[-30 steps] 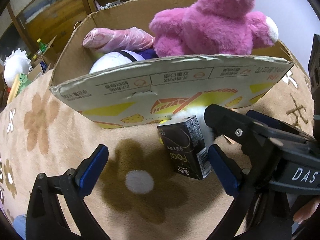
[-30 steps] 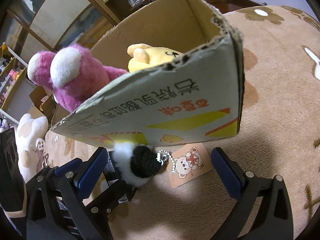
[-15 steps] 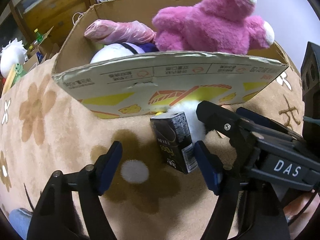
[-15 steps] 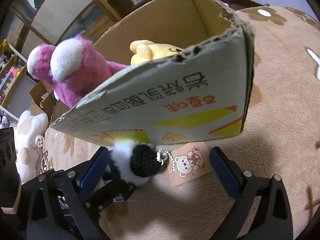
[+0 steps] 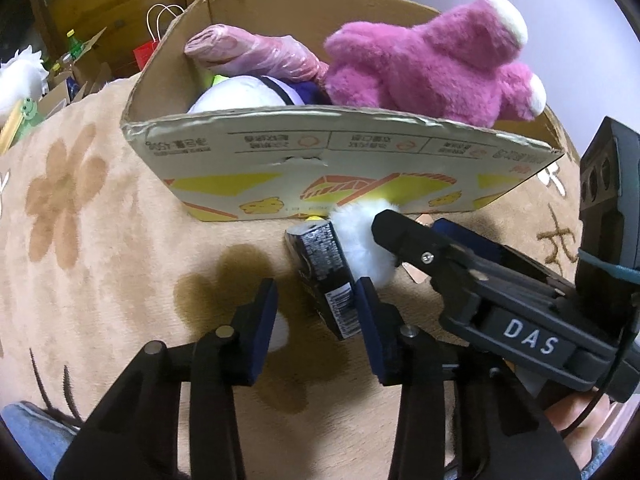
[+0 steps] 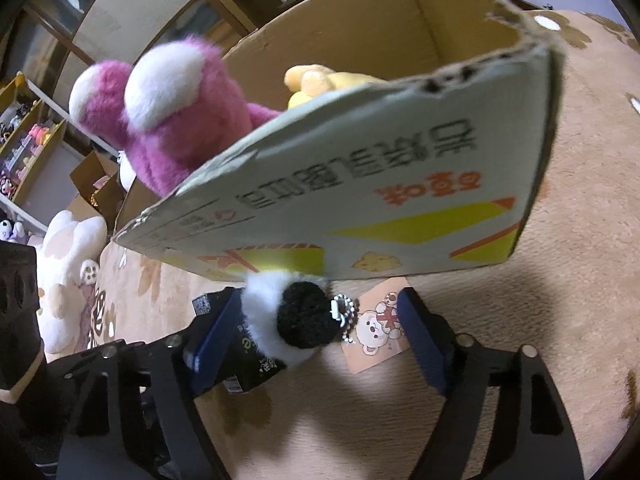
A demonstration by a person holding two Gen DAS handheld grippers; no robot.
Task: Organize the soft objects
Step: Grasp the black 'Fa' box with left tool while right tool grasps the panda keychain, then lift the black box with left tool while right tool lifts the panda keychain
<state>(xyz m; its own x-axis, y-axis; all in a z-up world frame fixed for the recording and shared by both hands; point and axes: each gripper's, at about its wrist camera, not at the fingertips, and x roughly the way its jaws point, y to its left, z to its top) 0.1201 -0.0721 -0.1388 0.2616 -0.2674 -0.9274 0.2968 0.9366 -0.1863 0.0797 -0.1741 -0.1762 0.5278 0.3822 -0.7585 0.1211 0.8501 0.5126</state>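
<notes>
A small black carton [image 5: 324,280] lies on the carpet just in front of the cardboard box [image 5: 280,152]. My left gripper [image 5: 316,316] straddles it with its jaws closing. The right pad touches the carton and a gap shows at the left pad. Beside the carton lies a white and black plush keychain [image 6: 296,320] with a paper bear tag [image 6: 380,328]. My right gripper [image 6: 316,332] is closing around the keychain, and its right pad stands clear of it. In the box sit a pink plush bear [image 5: 432,68], a yellow plush [image 6: 320,80] and a white plush [image 5: 240,98].
A pink plastic-wrapped roll [image 5: 256,52] leans in the box's left corner. A white plush [image 6: 68,280] lies on the flowered carpet [image 5: 100,260] to the left. Shelves [image 6: 28,140] and open cartons [image 5: 76,68] stand behind.
Both grippers' jaws have narrowed, the left around the black carton and the right around the plush keychain. The left wrist has tilted a little and the hands stayed in place.
</notes>
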